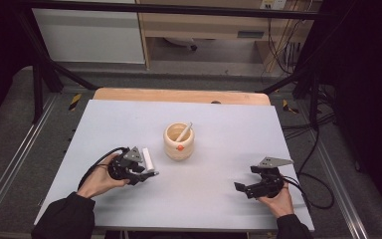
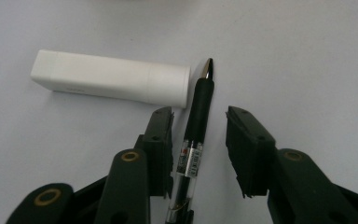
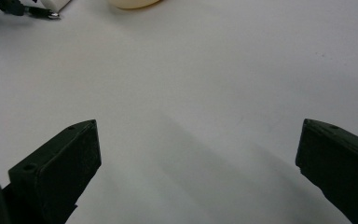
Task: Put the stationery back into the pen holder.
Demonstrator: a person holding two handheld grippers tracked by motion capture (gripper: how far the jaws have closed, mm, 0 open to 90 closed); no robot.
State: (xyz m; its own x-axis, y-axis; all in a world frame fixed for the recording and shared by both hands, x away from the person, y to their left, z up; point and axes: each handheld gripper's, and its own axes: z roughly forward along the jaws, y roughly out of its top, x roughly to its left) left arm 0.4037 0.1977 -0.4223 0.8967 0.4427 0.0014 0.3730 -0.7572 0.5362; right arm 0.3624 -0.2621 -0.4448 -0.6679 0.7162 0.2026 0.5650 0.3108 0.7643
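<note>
The left gripper (image 2: 199, 116) sits low over the surface (image 1: 229, 149) with a black gel pen (image 2: 196, 126) between its jaws. One jaw lies against the pen's barrel or very nearly so; the other stands clear of it with a visible gap, so the pen is straddled, not yet clamped. The pen lies flat on the surface to the left of the wooden pen cup (image 1: 179, 142), right beside a white rectangular stick, probably an eraser or glue stick (image 2: 112, 81).

The pen's long axis runs along the gripper's own reach, tilted slightly across it. Its metal tip points away from the hand, toward the near end of the white stick, with the grip section almost touching that stick's corner.

The main risk is the off-centre fit: if the jaws close like this, I judge the near jaw pushes the round barrel sideways first, and it may roll or skid before the far jaw meets it, ending in a skewed hold. A push forward could also nudge the white stick. Since the barrel runs along the jaws, the pen could slide out lengthwise when lifted and tipped toward the cup, which already holds a white stick-like item (image 1: 183, 132).

The right gripper (image 3: 198, 154) rests well to the right of the cup, jaws wide apart and empty.
</note>
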